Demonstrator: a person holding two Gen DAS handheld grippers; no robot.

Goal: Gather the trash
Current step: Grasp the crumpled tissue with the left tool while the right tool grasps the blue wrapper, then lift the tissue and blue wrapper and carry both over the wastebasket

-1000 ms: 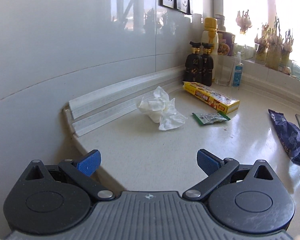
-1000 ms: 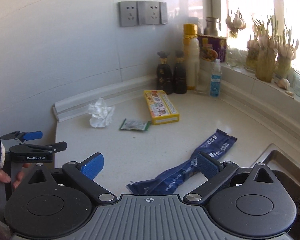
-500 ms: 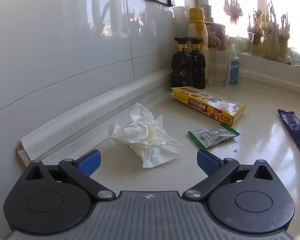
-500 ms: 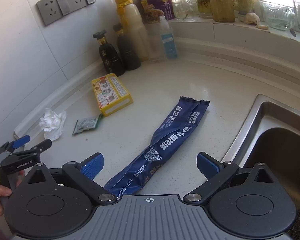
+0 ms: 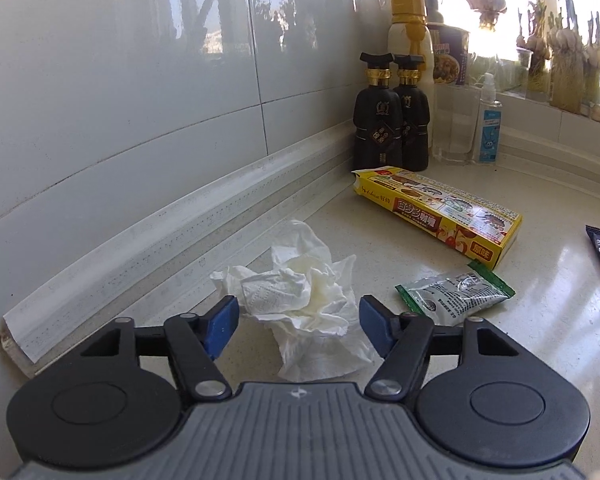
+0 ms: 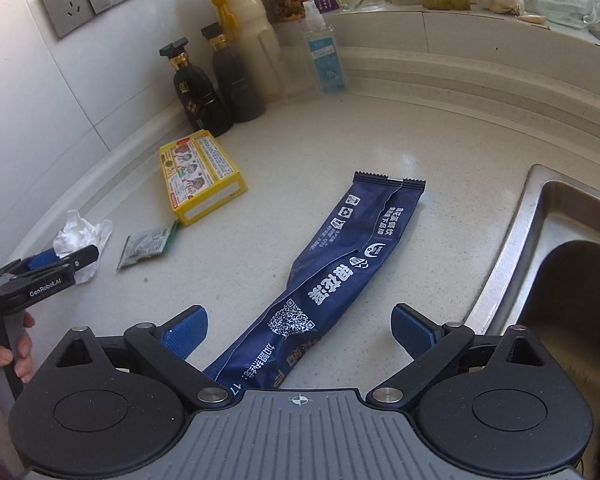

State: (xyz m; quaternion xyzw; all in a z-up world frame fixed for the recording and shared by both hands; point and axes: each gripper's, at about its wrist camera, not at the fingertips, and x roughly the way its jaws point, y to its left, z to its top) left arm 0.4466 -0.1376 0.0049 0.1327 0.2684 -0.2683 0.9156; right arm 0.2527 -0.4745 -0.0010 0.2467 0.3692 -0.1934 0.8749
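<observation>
Left gripper (image 5: 296, 320): jaws wide, straddling the crumpled white tissue (image 5: 300, 296), which lies on the tabletop (image 5: 520, 360) near the back-wall edge; contact cannot be confirmed. Right gripper (image 6: 300, 332): jaws wide, over the near end of the blue snack wrapper (image 6: 340, 276), beside the sink (image 6: 572, 280). A small green sachet (image 5: 452, 294) and yellow box (image 5: 440, 210) lie between them.

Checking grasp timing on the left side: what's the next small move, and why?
Probably close the left gripper on the crumpled tissue. The jaws are open with a blue pad on each side of the wad, which lies loose on the counter, apart from the green sachet. The right gripper is open over the blue wrapper and can wait.
</observation>
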